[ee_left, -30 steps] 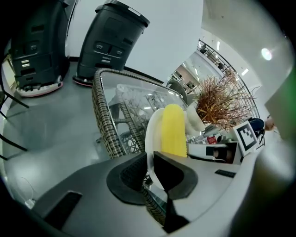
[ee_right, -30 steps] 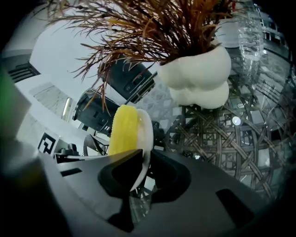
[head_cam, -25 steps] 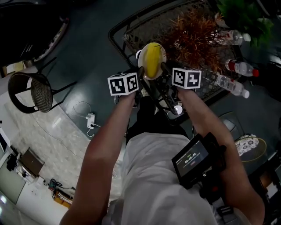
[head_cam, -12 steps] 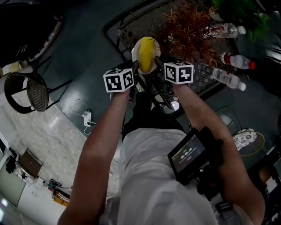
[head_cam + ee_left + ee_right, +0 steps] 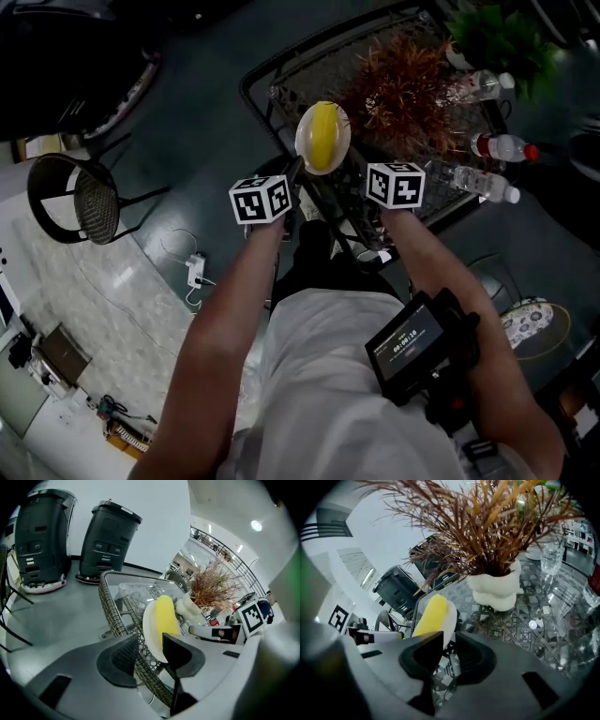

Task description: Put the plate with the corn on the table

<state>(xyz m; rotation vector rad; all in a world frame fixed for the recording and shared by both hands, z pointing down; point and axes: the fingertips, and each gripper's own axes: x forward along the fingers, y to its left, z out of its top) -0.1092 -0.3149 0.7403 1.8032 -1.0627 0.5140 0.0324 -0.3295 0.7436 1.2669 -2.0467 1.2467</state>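
One glass worktop (image 5: 300, 70) seems to carry the plate (image 5: 304, 141) at its near edge, with the corn (image 5: 323, 136) lying lengthwise, pointing away. The left gripper (image 5: 149, 639) has its jaws opening wide. The right gripper (image 5: 450, 639) has its jaws apart. The plate's rim lies just ahead, unpinched.

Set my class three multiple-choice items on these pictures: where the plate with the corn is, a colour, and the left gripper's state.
1. Where is the plate with the corn? A on the floor; B on the glass-topped table; C on a chair.
2. The plant pot's colour? A white; B red; C black.
3. The left gripper's jaws? A pressed together; B apart; C clamped on a bottle.
B: it rests by the table's edge. A: the pot shows white. B: the jaws are opening, the plate's rim between them unpressed.
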